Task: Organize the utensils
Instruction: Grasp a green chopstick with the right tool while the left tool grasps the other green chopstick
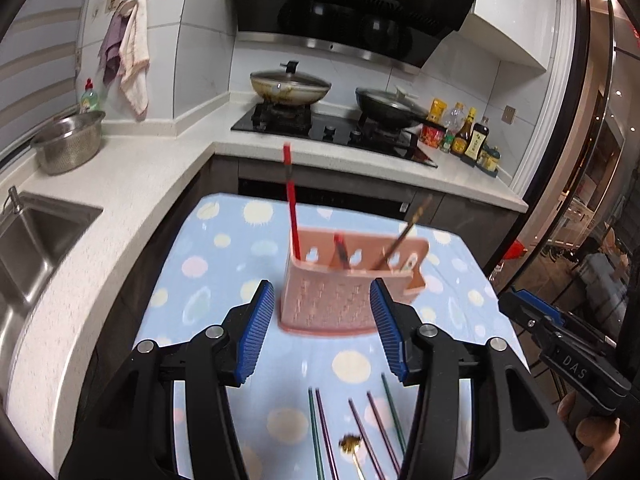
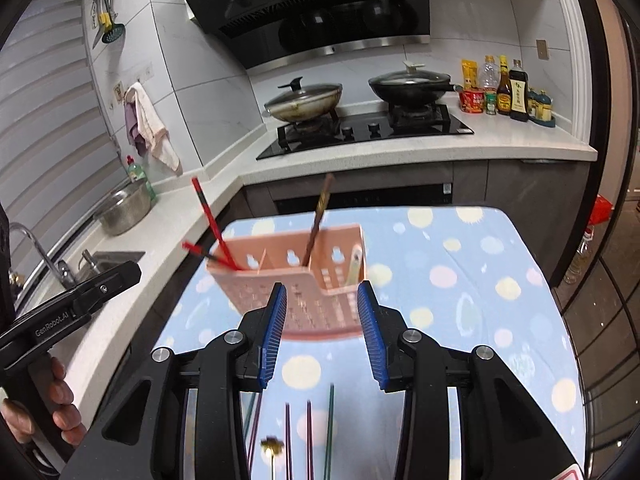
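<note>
- Nearest in both wrist views, thin metal chopsticks (image 1: 360,436) in purple and green lie loose on the worktop (image 1: 224,240), which wears a pale blue cloth with pastel dots; their near ends are hidden under the claw frames.
- A small gold-headed utensil (image 1: 351,444) lies among those chopsticks; its shape is too blurred to name.
- The left claw (image 1: 322,330) stands partly parted, blue ribbed pads clear of everything, nothing gripped.
- The right claw (image 2: 323,334) is likewise partly parted and empty, its pads framing the lower front of the holder without touching it as far as can be seen.
- A person's fingers (image 2: 60,396) wrap the handle of the left claw, seen at the left edge of the right wrist view.
- Just beyond the pads, a pink perforated utensil holder (image 1: 336,296) stands upright on the cloth, divided into compartments.
- Two red chopsticks (image 2: 210,224) lean out of its left compartment, a brown chopstick (image 2: 318,220) rises from the middle, and a pale utensil (image 2: 354,266) sits in the right one.
- Farther off, a steel sink (image 1: 36,240) and a metal colander (image 1: 70,142) are at left on the white kitchen counter.
- At the back, two lidded pans (image 1: 290,88) sit on a black hob under a range hood, with sauce bottles (image 1: 470,134) at right and towels (image 1: 128,54) hanging at left.
</note>
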Available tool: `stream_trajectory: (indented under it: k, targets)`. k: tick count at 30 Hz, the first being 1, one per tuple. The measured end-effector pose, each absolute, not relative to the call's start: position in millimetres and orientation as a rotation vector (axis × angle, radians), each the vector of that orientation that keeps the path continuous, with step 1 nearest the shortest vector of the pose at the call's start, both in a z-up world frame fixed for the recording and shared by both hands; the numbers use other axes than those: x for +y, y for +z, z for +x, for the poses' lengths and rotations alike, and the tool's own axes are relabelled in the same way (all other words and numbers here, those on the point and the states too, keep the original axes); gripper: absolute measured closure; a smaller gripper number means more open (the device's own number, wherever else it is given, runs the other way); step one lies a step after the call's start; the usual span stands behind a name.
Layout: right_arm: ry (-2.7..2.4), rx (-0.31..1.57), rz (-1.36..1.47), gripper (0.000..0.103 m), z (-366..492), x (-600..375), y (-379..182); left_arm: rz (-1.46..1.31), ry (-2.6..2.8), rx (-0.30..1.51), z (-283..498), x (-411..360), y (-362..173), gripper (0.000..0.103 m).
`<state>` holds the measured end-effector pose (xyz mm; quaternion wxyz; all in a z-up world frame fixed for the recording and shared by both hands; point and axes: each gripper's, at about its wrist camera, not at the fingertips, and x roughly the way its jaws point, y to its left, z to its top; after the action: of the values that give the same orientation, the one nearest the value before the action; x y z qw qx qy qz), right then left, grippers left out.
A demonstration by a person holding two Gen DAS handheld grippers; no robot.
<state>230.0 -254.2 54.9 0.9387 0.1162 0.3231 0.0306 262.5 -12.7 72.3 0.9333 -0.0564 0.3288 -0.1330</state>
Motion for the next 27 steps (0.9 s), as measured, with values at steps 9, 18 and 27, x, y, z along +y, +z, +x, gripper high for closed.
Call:
stream_trajectory:
  k: [9,18,27]
  targets:
    - [0.028,0.773,0.202,0.067,161,-244,1,-0.080,-0.245,0.767,201,-1,17,0.055]
    - [0.016,0.909,0.143,0.067,111,-223,-66,-0.057,-0.229,0.893,148,-2,-44,0.055]
    - [0.029,0.992,0.142,0.067,96,-213,-101,-0.057,-0.235,0.977,123,-5,-79,0.055]
